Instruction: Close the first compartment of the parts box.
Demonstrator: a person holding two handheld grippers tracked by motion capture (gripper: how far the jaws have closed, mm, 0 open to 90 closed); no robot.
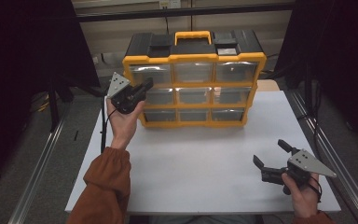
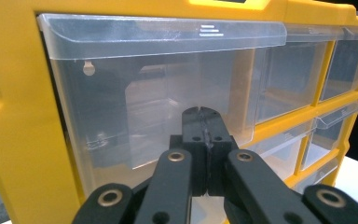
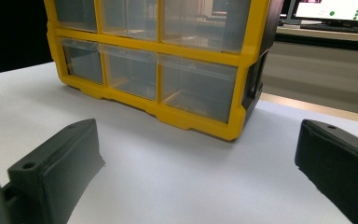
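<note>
A yellow and black drawer cabinet (image 1: 193, 58) with three rows of clear drawers stands at the back of the white table (image 1: 191, 158). My left gripper (image 1: 147, 86) is held up at the cabinet's left column. In the left gripper view its jaws are shut on nothing (image 2: 199, 112), right in front of the top-left drawer (image 2: 144, 93); I cannot tell whether they touch it. My right gripper (image 1: 270, 152) rests low at the front right of the table, open. In the right gripper view its fingers (image 3: 60, 163) stand wide apart, facing the cabinet (image 3: 244, 65) across bare table.
The cabinet has an orange carry handle (image 1: 192, 36) on its black top. Metal rails (image 1: 42, 158) run along both sides of the table, with dark curtains beyond. A monitor (image 3: 335, 9) sits on a bench behind the cabinet.
</note>
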